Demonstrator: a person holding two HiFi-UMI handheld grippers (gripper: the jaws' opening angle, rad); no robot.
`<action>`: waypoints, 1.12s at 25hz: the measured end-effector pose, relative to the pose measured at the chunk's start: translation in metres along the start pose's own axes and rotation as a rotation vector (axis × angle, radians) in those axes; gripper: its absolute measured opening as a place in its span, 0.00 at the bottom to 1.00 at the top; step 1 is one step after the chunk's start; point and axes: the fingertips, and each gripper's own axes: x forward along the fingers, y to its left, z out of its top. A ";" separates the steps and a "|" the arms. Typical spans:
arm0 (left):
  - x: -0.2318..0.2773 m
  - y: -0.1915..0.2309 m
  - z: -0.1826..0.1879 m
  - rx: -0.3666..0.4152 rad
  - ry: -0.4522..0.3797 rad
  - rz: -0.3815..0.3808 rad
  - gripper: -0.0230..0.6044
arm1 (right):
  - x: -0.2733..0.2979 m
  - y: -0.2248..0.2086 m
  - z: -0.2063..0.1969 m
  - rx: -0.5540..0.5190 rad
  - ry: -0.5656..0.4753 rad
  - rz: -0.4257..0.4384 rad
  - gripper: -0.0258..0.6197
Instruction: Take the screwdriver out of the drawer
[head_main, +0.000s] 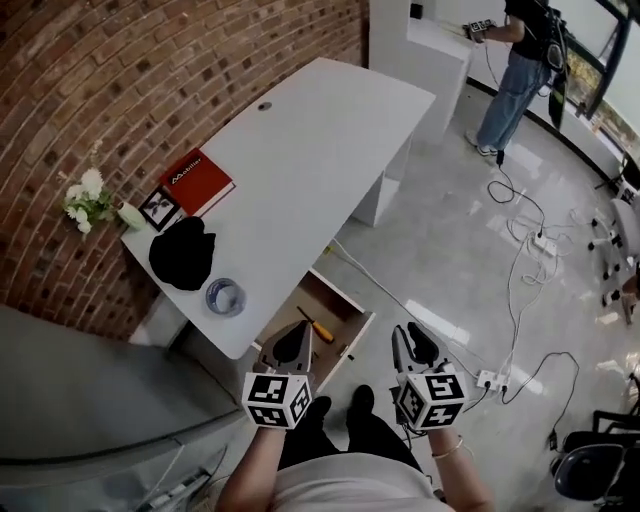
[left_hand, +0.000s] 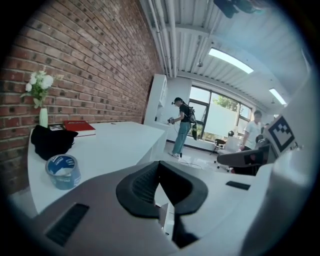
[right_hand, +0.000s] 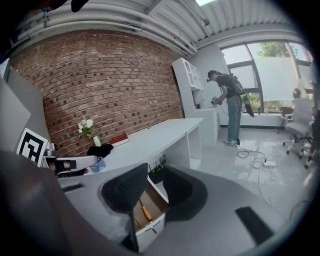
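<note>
A drawer (head_main: 353, 345) stands pulled out under the white desk (head_main: 310, 140). Inside it lies a screwdriver (head_main: 319, 331) with an orange handle. My left gripper (head_main: 296, 337) hovers over the drawer's near left corner; its pads (left_hand: 142, 187) meet at the tips with nothing between them. My right gripper (head_main: 411, 338) hangs over the floor just right of the drawer, open and empty. In the right gripper view the screwdriver (right_hand: 145, 213) shows through the gap of the right gripper (right_hand: 155, 194), lying in the drawer (right_hand: 150, 233) below.
On the desk's near end sit a blue tape roll (head_main: 224, 297), a black cloth (head_main: 183, 252), a red book (head_main: 196, 181) and a vase of flowers (head_main: 90, 200). Cables and a power strip (head_main: 488, 380) lie on the floor at right. A person (head_main: 515, 70) stands far off.
</note>
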 end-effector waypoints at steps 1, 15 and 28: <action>-0.003 0.005 -0.001 -0.013 -0.005 0.030 0.02 | 0.007 0.004 0.001 -0.015 0.013 0.030 0.18; -0.075 0.067 -0.042 -0.193 -0.056 0.403 0.02 | 0.080 0.092 -0.037 -0.257 0.209 0.405 0.18; -0.124 0.104 -0.106 -0.316 -0.044 0.538 0.02 | 0.128 0.152 -0.110 -0.377 0.375 0.514 0.18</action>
